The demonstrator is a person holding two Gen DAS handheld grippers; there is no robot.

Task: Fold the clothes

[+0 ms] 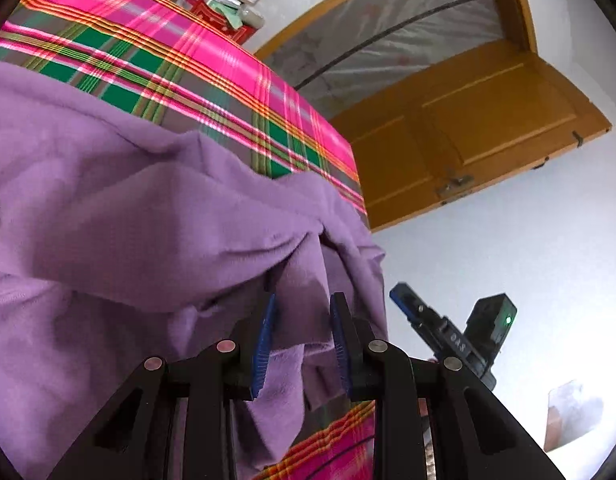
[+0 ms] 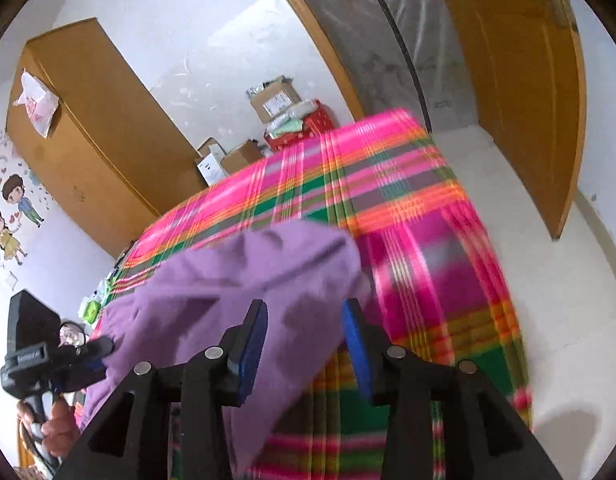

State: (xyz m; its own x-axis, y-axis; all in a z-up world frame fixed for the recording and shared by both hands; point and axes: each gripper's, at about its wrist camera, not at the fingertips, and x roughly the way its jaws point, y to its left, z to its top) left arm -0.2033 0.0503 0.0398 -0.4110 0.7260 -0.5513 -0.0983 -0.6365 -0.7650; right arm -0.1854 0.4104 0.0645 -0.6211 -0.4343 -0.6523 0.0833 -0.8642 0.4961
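1. The purple garment (image 1: pixel 140 208), a soft, fuzzy fleece-like cloth, lies in loose rounded folds on the plaid bedspread (image 1: pixel 212 60), a smooth sheet woven in pink, green and orange checks.
2. In the left wrist view, the left gripper (image 1: pixel 302 340) has its ribbed blue pads (image 1: pixel 264 344) spread apart, with a bunched fold of the garment hanging between them; whether they pinch the cloth cannot be told.
3. Further right in that view, the right gripper (image 1: pixel 404 300) shows as a black block with a green light, against the white wall.
4. In the right wrist view, a hand (image 2: pixel 58 420) holds the left gripper's black handle at the garment's edge.
5. The right gripper (image 2: pixel 306 344) stands wide open, the garment's rounded hump partly between its smooth blue pads (image 2: pixel 356 340).
6. A glossy orange wooden door (image 2: pixel 520 80) stands at right.
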